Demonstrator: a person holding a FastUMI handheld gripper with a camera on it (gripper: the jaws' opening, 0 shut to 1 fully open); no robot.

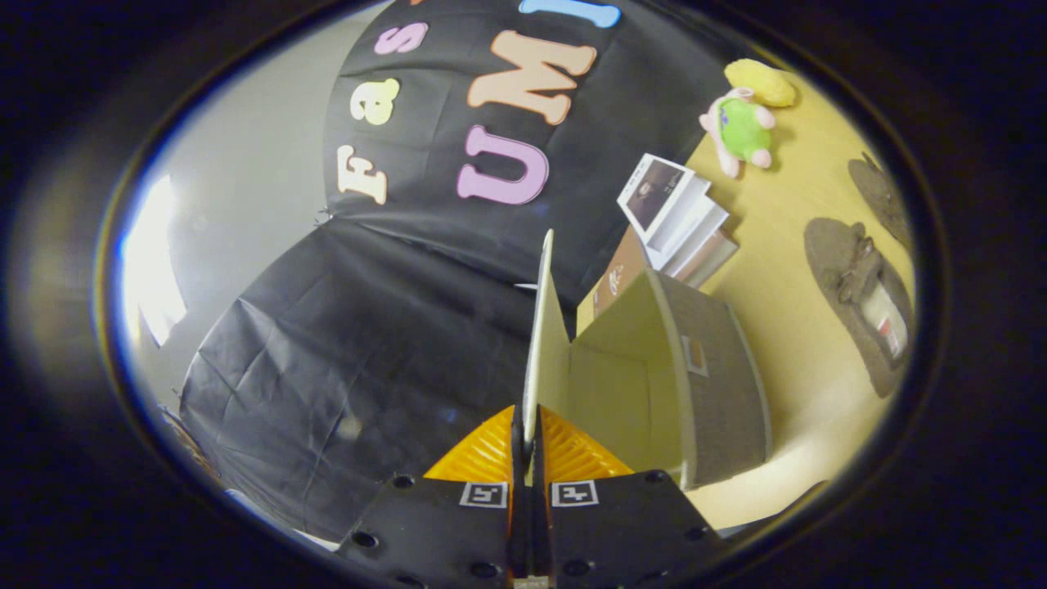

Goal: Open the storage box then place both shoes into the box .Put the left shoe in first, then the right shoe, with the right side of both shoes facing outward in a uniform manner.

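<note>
My gripper (529, 433) is shut on the edge of the storage box's lid (544, 327), a thin pale panel that runs straight ahead from between the fingers, swung up and away from the box. The storage box (720, 384) is grey-brown cloth outside and pale inside; it lies just ahead of the fingers on the wooden table, its open inside showing. Two grey-brown shoes lie beyond the box on the table: one (859, 303) nearer the box, the other (883, 196) farther off and partly cut off.
The yellow wooden table (785, 270) carries a stack of books (679, 221) behind the box and a plush toy (740, 131) with a yellow item (761, 82) past them. Black cloth wall (368, 343) hangs close beside the lid.
</note>
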